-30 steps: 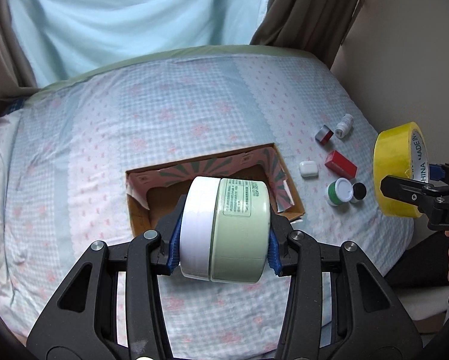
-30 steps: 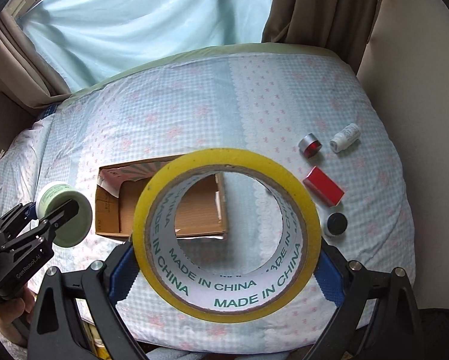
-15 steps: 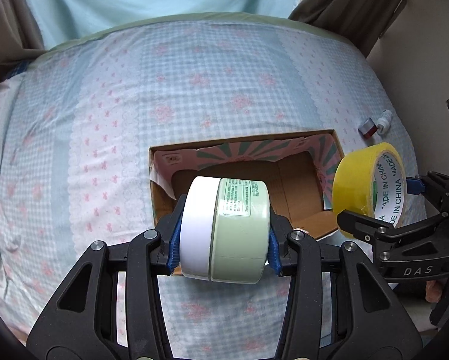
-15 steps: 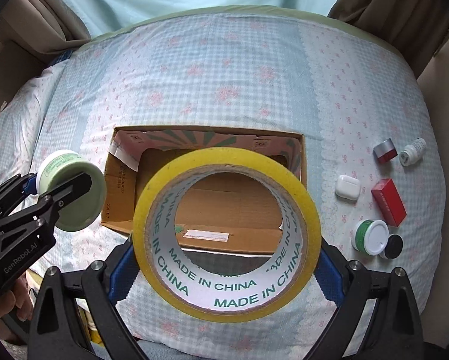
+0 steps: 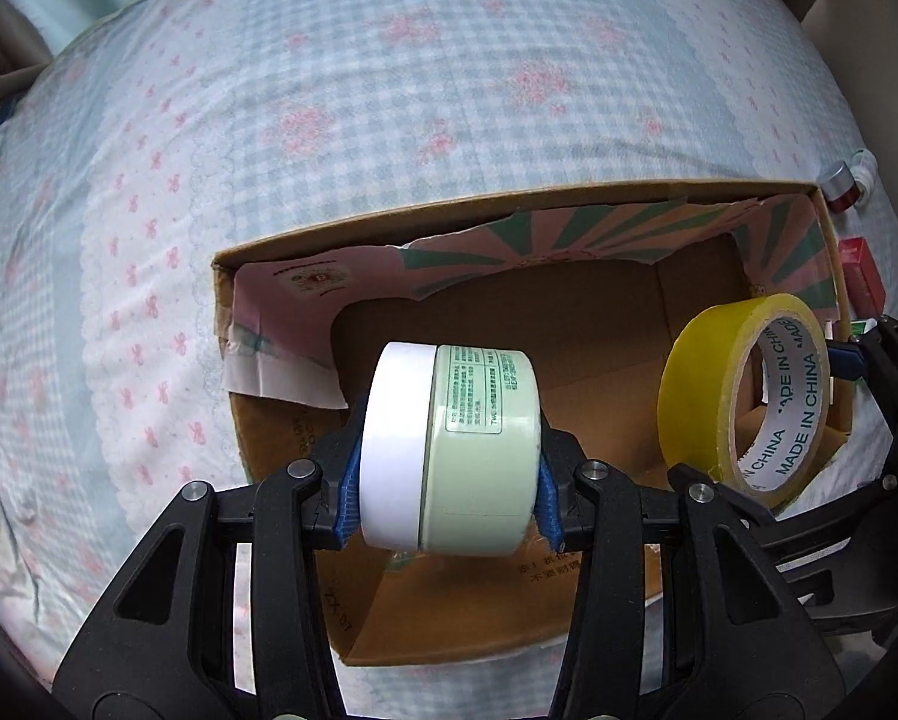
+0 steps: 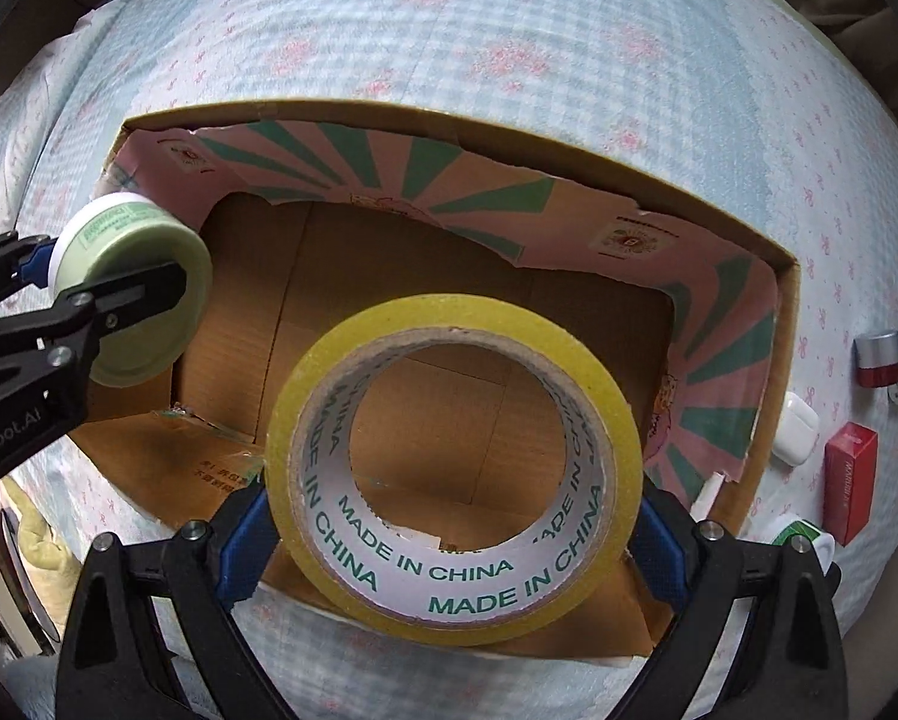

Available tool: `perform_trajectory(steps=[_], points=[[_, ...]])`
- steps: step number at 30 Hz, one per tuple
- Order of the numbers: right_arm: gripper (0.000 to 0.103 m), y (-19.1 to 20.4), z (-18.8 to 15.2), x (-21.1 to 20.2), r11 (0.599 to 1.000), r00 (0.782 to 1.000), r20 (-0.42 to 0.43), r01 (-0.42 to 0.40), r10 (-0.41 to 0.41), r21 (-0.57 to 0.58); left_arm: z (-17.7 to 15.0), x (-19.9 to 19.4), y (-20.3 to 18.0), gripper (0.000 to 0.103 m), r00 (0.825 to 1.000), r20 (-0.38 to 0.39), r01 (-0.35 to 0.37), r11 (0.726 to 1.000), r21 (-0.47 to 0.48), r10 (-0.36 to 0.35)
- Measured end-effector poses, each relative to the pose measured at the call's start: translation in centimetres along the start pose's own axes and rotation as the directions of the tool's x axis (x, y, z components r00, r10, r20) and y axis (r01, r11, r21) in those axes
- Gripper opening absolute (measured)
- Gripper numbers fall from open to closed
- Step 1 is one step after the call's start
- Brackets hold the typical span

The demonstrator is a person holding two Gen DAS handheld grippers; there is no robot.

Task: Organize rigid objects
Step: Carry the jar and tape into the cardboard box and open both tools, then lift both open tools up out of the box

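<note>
Jar, pale green with white lid, is clamped sideways in the left gripper above the box. Yellow tape to its right is grasped edgewise by the right gripper, also over the box. Small items lie right of it.

Soft, even daylight is filling both fisheye views. Edges are curving heavily and darkening into black corners. Fabric patterns are blurring slightly; shadows are staying faint.
</note>
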State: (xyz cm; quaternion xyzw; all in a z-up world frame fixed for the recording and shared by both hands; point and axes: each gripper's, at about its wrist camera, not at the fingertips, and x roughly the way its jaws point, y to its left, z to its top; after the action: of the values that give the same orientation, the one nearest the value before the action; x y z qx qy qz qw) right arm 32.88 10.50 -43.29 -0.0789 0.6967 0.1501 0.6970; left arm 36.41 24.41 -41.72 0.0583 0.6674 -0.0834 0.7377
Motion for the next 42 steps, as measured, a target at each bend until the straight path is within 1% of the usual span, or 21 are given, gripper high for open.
perform_trajectory(steps=[4,8,10,11,12,13,14,16,19,23,28,30,32,37,42], points=[[0.097,0.1,-0.2,0.6,0.999,1.000,0.000,-0.021,0.022,-0.028,0.3,0.9,-0.8,0.040,1.000,-0.020,0.005,1.000,0.005,-0.005],[0.097,-0.2,-0.3,0.6,0.999,0.999,0.019,-0.033,0.033,-0.002,0.4,1.1,-1.4,0.041,0.999,-0.032,0.021,1.000,0.017,-0.021],[0.097,-0.5,-0.4,0.6,0.999,0.998,0.030,-0.047,0.046,0.025,0.5,0.9,-1.7,0.044,0.999,-0.034,0.020,0.999,0.029,-0.019],[0.098,-0.7,-0.5,0.6,0.997,0.997,0.035,-0.063,0.062,0.038,0.5,0.6,-1.8,0.063,1.000,-0.026,0.018,0.999,0.034,-0.017],[0.098,-0.9,-0.6,0.6,0.997,0.997,0.027,-0.072,0.071,0.042,0.5,0.2,-1.9,0.098,1.000,-0.013,0.016,0.999,0.034,-0.016],[0.102,-1.0,-0.8,0.6,0.997,0.997,0.020,-0.070,0.070,0.039,0.4,-0.3,-1.9,0.102,1.000,0.010,0.013,1.000,0.028,-0.013],[0.103,-1.0,-1.0,0.4,0.997,0.998,0.024,-0.066,0.065,0.027,0.4,-0.9,-1.8,0.103,0.999,0.031,0.020,1.000,0.021,-0.021],[0.103,-0.8,-1.6,0.0,0.999,0.998,0.034,-0.053,0.053,-0.007,0.4,-1.5,-1.6,0.103,0.998,0.033,0.045,0.999,0.007,-0.045],[0.103,-0.8,-2.6,-0.6,0.998,0.998,0.035,-0.051,0.052,-0.029,0.1,-1.9,-1.4,0.103,0.999,0.035,0.032,0.999,-0.003,-0.032],[0.103,-1.6,-3.9,-1.8,0.999,0.998,0.041,-0.046,0.045,0.001,-0.6,-3.1,-1.2,0.103,0.998,0.054,0.029,0.999,-0.016,-0.028],[0.103,-1.7,-4.7,-3.4,0.999,0.997,0.062,-0.039,0.037,0.019,-1.9,-4.9,-1.2,0.103,0.996,0.084,0.004,1.000,-0.010,-0.003],[0.103,-2.0,-4.5,-4.1,0.999,0.997,0.076,-0.030,0.029,0.021,-2.4,-5.9,-1.1,0.103,0.995,0.098,-0.004,1.000,-0.016,0.005],[0.103,-1.7,-4.6,-5.6,0.999,0.995,0.097,-0.025,0.022,0.027,-3.0,-7.1,-1.1,0.103,0.994,0.113,-0.006,1.000,-0.027,0.009],[0.103,-0.6,-6.1,-8.4,0.999,0.988,0.153,-0.014,0.007,0.045,-5.2,-11.1,-1.1,0.103,0.983,0.183,-0.022,0.999,-0.034,0.028],[0.103,0.6,-8.2,-11.5,0.997,0.980,0.200,0.003,-0.017,0.072,-8.6,-15.2,-0.9,0.103,0.967,0.251,-0.026,0.998,-0.057,0.040]])
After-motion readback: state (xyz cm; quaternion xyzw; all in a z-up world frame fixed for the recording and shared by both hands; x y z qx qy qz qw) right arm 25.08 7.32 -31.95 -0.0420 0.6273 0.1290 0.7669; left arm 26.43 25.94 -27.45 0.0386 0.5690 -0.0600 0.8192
